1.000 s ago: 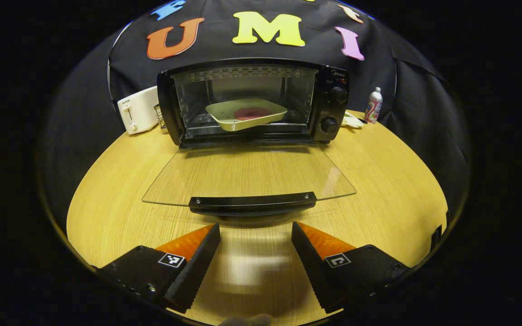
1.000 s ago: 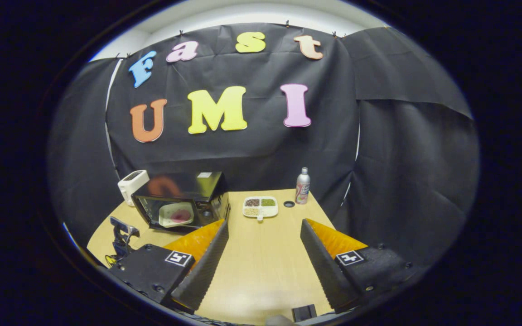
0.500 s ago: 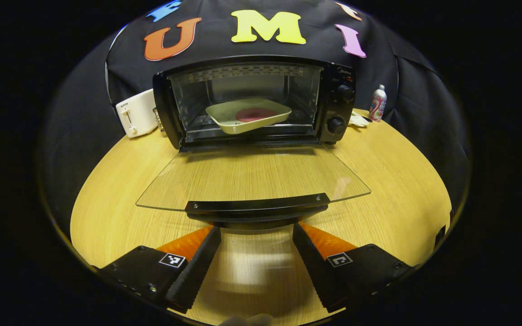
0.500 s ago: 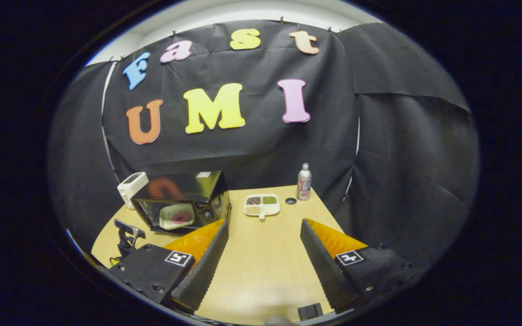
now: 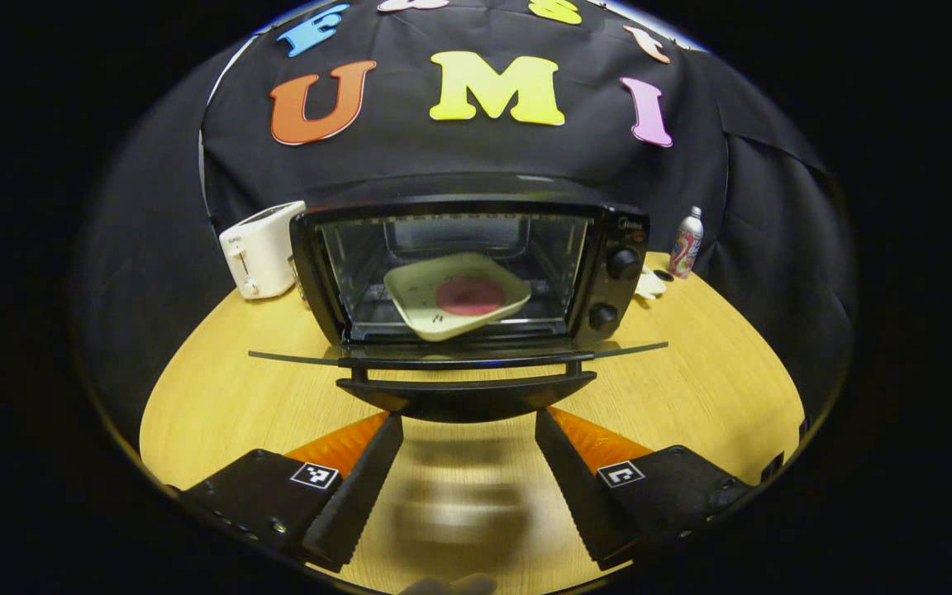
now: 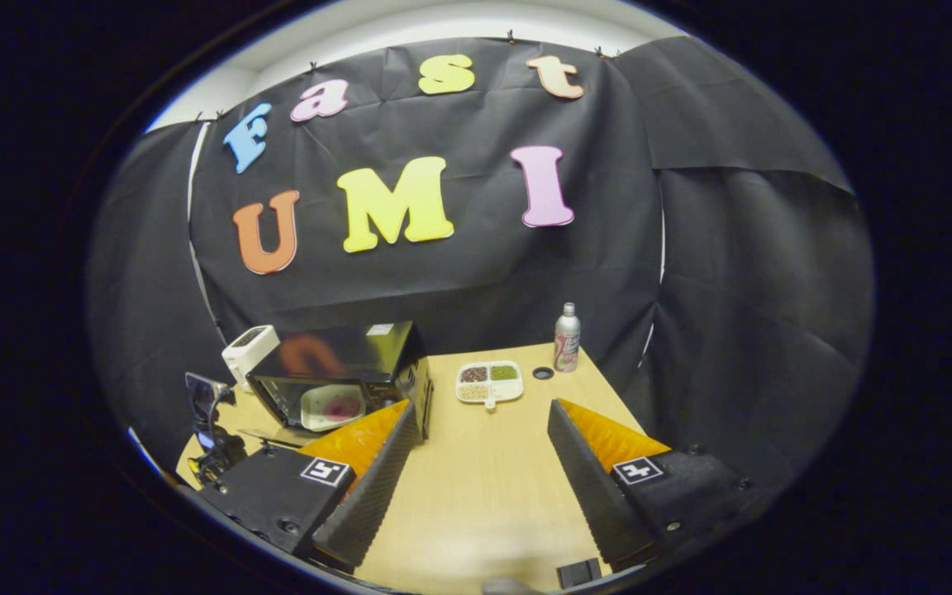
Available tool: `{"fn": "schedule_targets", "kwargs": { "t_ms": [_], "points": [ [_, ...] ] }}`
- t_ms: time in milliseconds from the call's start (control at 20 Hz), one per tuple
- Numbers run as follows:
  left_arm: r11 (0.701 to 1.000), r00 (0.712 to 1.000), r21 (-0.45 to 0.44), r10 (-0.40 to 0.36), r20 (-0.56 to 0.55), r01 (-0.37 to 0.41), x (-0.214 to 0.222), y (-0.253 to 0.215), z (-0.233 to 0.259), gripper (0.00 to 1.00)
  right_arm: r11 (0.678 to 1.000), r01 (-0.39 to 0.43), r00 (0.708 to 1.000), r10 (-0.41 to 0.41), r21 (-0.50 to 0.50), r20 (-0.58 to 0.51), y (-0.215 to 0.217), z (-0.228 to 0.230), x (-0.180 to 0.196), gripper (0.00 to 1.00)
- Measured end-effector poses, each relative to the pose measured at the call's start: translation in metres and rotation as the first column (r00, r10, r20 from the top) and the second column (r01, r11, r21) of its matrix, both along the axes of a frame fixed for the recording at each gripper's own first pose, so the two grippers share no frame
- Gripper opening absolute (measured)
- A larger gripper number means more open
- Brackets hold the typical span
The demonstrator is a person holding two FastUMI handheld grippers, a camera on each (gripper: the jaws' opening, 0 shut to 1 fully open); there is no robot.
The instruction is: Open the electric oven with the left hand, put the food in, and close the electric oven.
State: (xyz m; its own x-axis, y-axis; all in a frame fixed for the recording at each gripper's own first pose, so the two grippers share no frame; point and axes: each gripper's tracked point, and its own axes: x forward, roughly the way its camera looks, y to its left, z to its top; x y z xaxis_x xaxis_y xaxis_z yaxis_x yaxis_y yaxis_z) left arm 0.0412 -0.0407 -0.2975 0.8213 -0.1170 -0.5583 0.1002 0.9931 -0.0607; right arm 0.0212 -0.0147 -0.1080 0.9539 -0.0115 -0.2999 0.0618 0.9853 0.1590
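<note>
Risk: my left gripper (image 5: 468, 430), jaws apart, sits under black oven door handle (image 5: 466, 395), lower centre; could slip off. Cream tray (image 5: 456, 296) inside. Right gripper (image 6: 480, 430) apart, idle.

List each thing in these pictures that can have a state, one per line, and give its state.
oven door: open, lowered about level, glass edge-on
oven: holds the plate on its rack
plate: inside oven, red food on it
left gripper: open, fingers under door handle
right gripper: open, empty, above table
bottle: upright, capped
</note>
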Motion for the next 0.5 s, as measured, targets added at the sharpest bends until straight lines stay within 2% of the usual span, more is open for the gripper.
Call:
{"fn": "schedule_targets", "kwargs": {
  "t_ms": [350,500],
  "points": [
    [1.0,0.996,0.016,0.002,0.093,-0.003,0.054,0.004,0.04,0.98,1.0,0.017,1.0,-0.017,0.025,0.018,-0.009,0.007,0.005,0.96],
    [1.0,0.992,0.013,0.007,0.128,-0.009,0.064,0.006,0.053,0.98,1.0,0.019,1.0,-0.019,0.025,0.022,-0.011,0.008,0.003,0.96]
  ]
}}
